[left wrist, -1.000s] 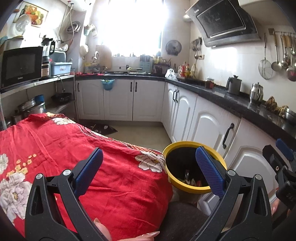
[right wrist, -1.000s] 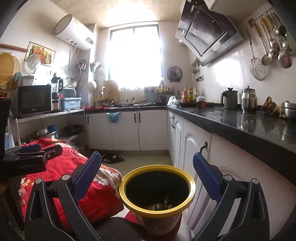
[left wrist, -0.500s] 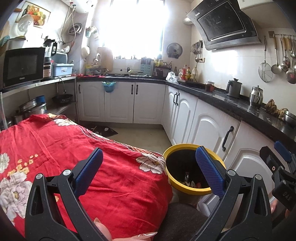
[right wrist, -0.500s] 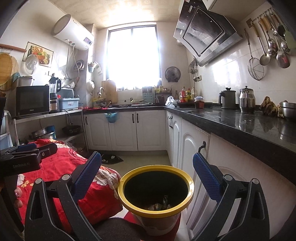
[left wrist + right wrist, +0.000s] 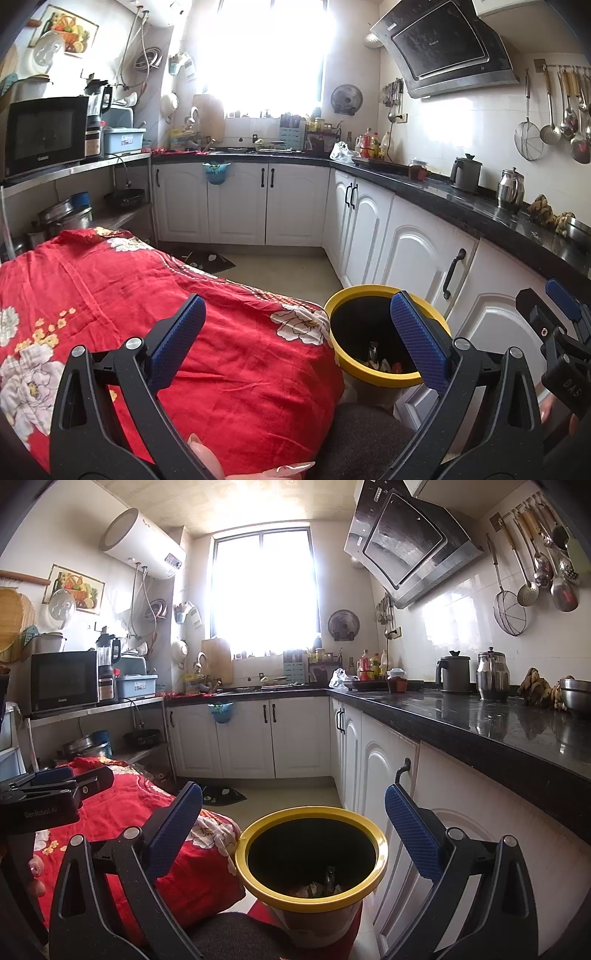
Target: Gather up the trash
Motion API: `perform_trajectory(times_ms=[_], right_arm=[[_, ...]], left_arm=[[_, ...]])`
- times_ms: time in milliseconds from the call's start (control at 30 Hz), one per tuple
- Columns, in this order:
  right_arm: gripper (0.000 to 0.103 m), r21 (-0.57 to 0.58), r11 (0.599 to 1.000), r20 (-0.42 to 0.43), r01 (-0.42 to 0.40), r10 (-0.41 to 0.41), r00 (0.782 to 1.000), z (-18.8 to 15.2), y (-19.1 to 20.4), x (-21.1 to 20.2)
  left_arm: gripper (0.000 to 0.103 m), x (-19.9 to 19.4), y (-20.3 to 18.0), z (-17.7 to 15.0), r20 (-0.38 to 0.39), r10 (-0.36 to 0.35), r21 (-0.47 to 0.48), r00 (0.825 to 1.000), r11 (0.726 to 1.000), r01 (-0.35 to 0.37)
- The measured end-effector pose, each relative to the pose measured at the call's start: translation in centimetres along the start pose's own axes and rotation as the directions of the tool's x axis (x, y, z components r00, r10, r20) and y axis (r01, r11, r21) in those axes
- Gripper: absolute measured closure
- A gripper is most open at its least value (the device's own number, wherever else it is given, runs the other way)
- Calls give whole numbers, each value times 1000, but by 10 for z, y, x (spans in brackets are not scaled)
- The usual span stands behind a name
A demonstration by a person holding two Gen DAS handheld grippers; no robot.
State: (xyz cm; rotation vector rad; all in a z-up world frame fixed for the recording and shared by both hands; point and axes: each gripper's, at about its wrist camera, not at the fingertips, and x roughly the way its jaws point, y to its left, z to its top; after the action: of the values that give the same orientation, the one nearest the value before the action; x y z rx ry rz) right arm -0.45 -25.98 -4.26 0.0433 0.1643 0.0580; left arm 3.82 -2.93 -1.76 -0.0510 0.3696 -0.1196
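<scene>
Your right claw (image 5: 291, 834), wide open and empty like your left claw (image 5: 295, 332), has the yellow-rimmed trash bin (image 5: 312, 893) dead ahead at 12 o'clock, nearer than your left's bin at 1 o'clock.

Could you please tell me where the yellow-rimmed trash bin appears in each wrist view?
Left wrist view: the trash bin sits lower right, partly behind the left tool's right finger.
Right wrist view: the bin is bottom centre, between the right tool's fingers.
Shared landmark: the red flowered cloth lies just left of the bin.
</scene>
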Motion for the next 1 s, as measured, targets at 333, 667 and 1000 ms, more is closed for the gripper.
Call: perform_trajectory(times_ms=[333, 667, 1000], right_arm=[[6, 2, 1000, 0, -1, 1, 1000, 0, 0, 0], [6, 2, 1000, -2, 1, -1, 1000, -2, 1, -1], [6, 3, 1000, -4, 0, 0, 1000, -2, 1, 0]], left_arm=[[11, 0, 0, 0, 1, 3, 2, 1000, 1000, -3], [11, -1, 0, -1, 1, 6, 3, 1000, 1000, -6], [11, 0, 0, -2, 3, 5, 4, 1000, 1000, -5]])
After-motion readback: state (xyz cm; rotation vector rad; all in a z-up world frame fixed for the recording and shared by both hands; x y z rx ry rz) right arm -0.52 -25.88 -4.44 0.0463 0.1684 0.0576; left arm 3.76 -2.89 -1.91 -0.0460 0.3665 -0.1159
